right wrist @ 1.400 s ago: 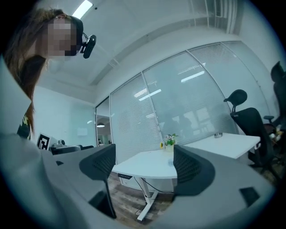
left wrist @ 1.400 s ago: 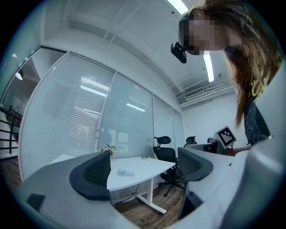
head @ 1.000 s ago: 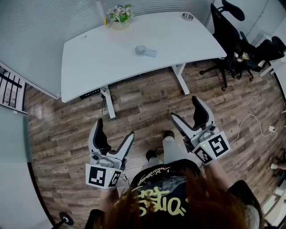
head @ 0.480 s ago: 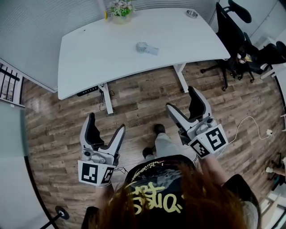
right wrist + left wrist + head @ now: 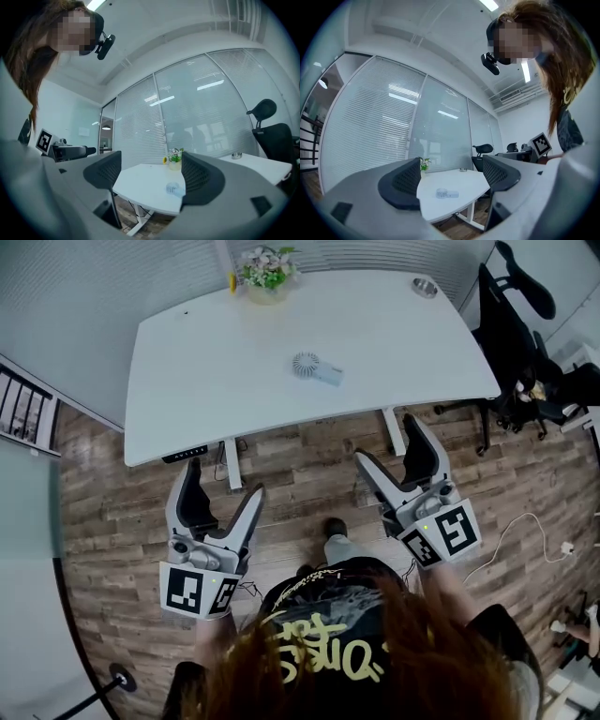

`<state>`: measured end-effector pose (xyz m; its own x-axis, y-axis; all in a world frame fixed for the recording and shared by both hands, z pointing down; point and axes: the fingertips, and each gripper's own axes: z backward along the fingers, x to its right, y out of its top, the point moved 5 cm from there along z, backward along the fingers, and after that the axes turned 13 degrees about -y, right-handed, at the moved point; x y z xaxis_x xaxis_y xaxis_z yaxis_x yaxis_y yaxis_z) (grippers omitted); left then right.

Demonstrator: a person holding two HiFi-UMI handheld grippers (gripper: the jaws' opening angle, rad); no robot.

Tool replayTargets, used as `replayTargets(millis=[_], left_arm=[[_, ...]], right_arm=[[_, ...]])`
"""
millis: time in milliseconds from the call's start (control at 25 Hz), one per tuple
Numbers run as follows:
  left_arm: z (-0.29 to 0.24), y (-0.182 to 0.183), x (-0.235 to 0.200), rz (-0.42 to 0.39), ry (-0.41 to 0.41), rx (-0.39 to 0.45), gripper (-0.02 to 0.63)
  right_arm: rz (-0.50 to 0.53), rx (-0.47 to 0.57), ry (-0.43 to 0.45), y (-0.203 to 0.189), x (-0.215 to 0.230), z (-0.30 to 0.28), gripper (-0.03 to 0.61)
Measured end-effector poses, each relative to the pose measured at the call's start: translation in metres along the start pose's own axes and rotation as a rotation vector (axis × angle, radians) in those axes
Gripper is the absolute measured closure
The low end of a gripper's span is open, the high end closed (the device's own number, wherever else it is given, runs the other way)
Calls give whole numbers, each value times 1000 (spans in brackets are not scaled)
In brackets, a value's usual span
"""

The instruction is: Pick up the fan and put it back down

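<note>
In the head view, a white bench [image 5: 216,381] is standing by a glass wall. The fan [image 5: 314,368] is lying flat near the bench's middle, with nothing touching it. A flower pot [image 5: 266,277] is sitting at the far edge and a small bowl [image 5: 424,287] near the far right corner. The person is standing on the wood floor [image 5: 291,456] short of the bench, holding the left tongs [image 5: 223,484] and the right tongs [image 5: 387,441] out in front. Both are well apart from the fan and both are gaping wide, gripping nothing. Black chairs [image 5: 511,334] are crowding the right side.

In the left gripper view, the jaws are standing wide apart, having just been closing a little, and nothing is sitting between them. The fan [image 5: 446,193] is showing far off through the gap, lying on the bench [image 5: 468,180]. The flower pot [image 5: 424,164] is standing behind it and a chair [image 5: 483,149] is showing beyond the bench.

In the right gripper view, the jaws are also standing wide apart and empty. The fan [image 5: 174,189] is lying on the bench [image 5: 140,180] in the distance, its right end slipping behind the right jaw. The flower pot [image 5: 174,157] is standing beyond it, the bowl [image 5: 236,155] is sitting off to the right, and a chair [image 5: 265,117] is rising at the right edge.
</note>
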<state>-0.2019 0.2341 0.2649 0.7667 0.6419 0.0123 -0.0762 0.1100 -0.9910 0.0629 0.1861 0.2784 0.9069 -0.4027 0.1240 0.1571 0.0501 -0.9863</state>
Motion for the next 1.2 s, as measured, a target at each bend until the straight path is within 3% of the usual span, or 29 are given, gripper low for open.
replayTargets(millis=[320,560,800,1200], left_arm=[[-58,-2,-14,-15,62,12,201],[-74,-5,-21,7,139,35,201],[-71,-23,-32,20,149,-37,201],[-92,-6,-41,-23,128,-11,202]], right_arm=[[-9,5,43,3,51,-47,193],[-3,-41,96,-11,69,-70,194],[-36,-45,117,-17,58,-86,193],[-25,-34,136,-8,59,-99,194]])
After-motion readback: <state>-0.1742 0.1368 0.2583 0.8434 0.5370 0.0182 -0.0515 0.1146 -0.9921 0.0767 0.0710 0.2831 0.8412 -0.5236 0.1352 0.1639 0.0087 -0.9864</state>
